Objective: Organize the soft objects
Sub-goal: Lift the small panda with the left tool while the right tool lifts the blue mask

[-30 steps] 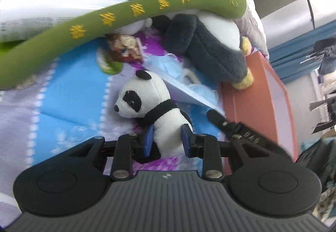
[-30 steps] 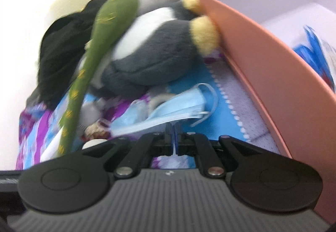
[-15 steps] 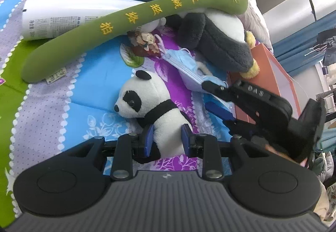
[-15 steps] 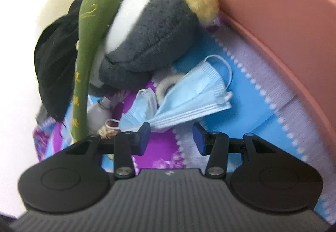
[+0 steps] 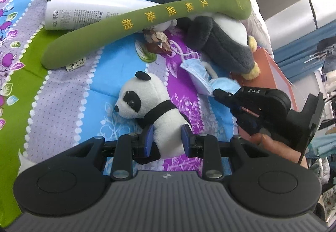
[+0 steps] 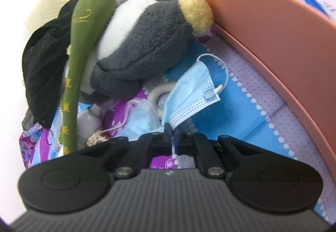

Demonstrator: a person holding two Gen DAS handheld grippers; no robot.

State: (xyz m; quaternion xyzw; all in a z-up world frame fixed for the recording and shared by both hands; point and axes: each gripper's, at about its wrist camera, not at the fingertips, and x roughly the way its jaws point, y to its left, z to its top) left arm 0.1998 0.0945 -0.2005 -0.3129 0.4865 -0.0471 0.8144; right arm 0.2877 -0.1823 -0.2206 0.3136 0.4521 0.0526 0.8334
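Note:
A small panda plush (image 5: 147, 101) lies on the patterned bedspread (image 5: 69, 95), and my left gripper (image 5: 167, 140) is shut on its body, blue pads pressing both sides. My right gripper (image 6: 172, 137) is shut on the lower corner of a blue face mask (image 6: 193, 89), whose free end stands up off the cover. The left wrist view shows the same right gripper (image 5: 218, 93) pinching the mask (image 5: 199, 78). A grey penguin plush (image 6: 147, 43) lies beyond, under a long green padded stick (image 5: 136, 20). An orange box (image 6: 273, 43) stands right of the mask.
A white tube (image 5: 84, 13) lies behind the green stick, a small patterned sachet (image 5: 157, 41) in front of it. A second crumpled mask (image 6: 142, 120) and a beige hair ring (image 6: 159, 93) sit near the penguin. Black cloth (image 6: 46, 64) hangs at the left. A hand (image 5: 271, 143) holds the right gripper.
The right gripper opened above the mask, then shut on its corner and tilted it up. The left gripper drew back with the panda in its grip, bringing the right gripper into view.

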